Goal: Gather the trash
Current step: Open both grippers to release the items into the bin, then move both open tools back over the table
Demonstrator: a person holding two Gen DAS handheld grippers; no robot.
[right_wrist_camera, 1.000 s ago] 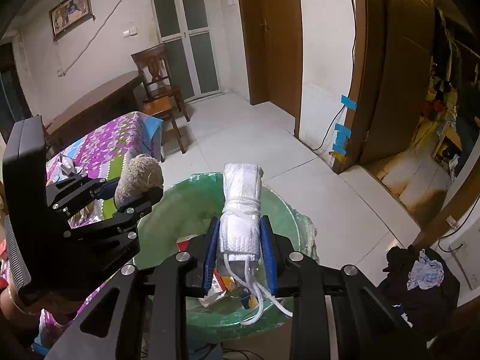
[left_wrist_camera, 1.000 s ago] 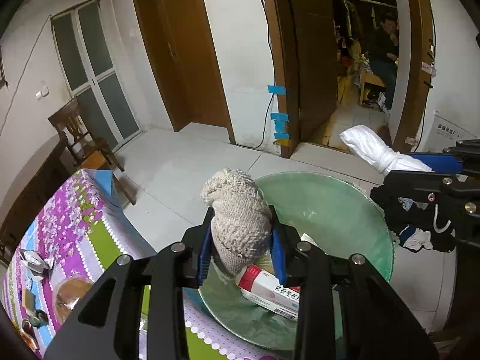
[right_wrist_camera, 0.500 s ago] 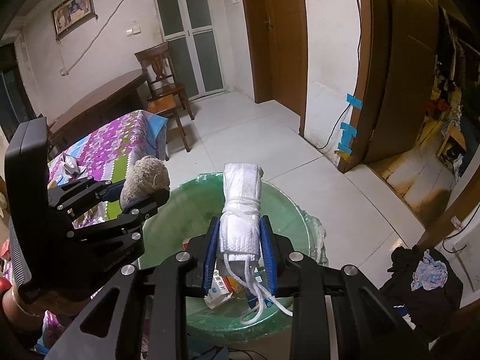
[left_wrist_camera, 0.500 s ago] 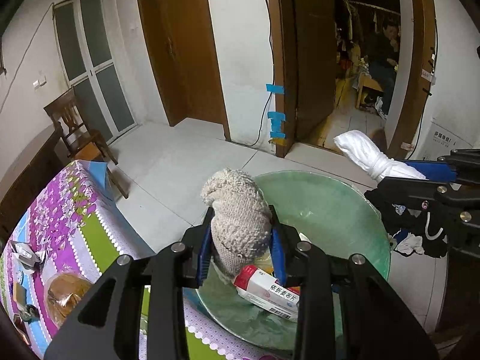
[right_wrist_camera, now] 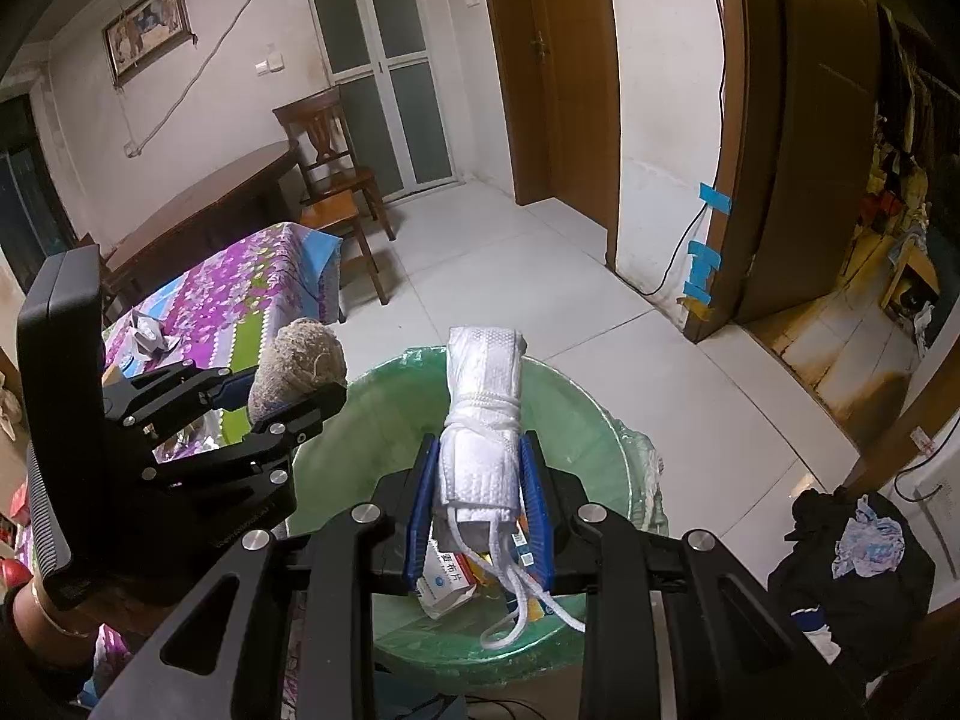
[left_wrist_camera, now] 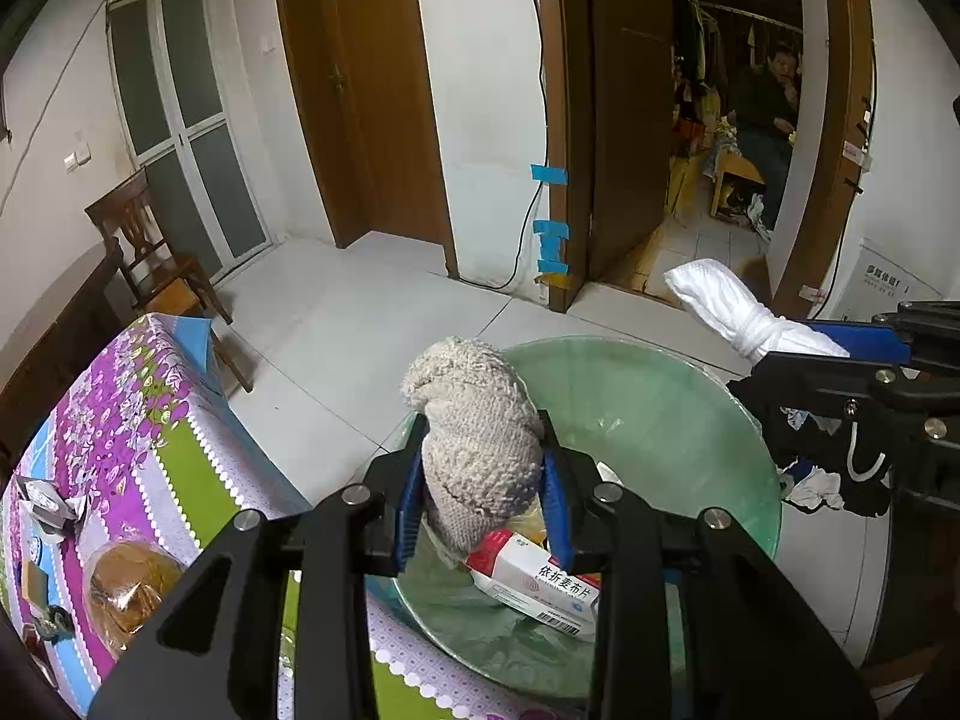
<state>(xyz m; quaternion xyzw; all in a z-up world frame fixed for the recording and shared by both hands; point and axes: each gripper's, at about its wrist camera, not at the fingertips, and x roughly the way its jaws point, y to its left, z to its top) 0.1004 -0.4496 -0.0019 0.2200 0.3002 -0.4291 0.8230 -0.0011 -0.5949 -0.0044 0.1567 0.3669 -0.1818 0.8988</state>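
Observation:
My left gripper (left_wrist_camera: 480,480) is shut on a beige knitted wad (left_wrist_camera: 474,420), held over the near rim of a bin lined with a green bag (left_wrist_camera: 690,420). My right gripper (right_wrist_camera: 478,492) is shut on a white rolled cloth bundle (right_wrist_camera: 483,414) with dangling cords, held over the same bin (right_wrist_camera: 384,420). Medicine boxes (left_wrist_camera: 540,582) lie inside the bin. The beige wad also shows in the right wrist view (right_wrist_camera: 300,369), and the white bundle in the left wrist view (left_wrist_camera: 732,306).
A table with a purple floral cloth (left_wrist_camera: 120,438) stands left of the bin, with wrapped bread (left_wrist_camera: 129,588) and small items. A wooden chair (right_wrist_camera: 336,180) stands behind it. Dark clothes (right_wrist_camera: 852,564) lie on the floor to the right. An open doorway (left_wrist_camera: 732,150) shows a seated person.
Both grippers have risen slightly over the bin, keeping hold of their bundles. The view has tilted up a little.

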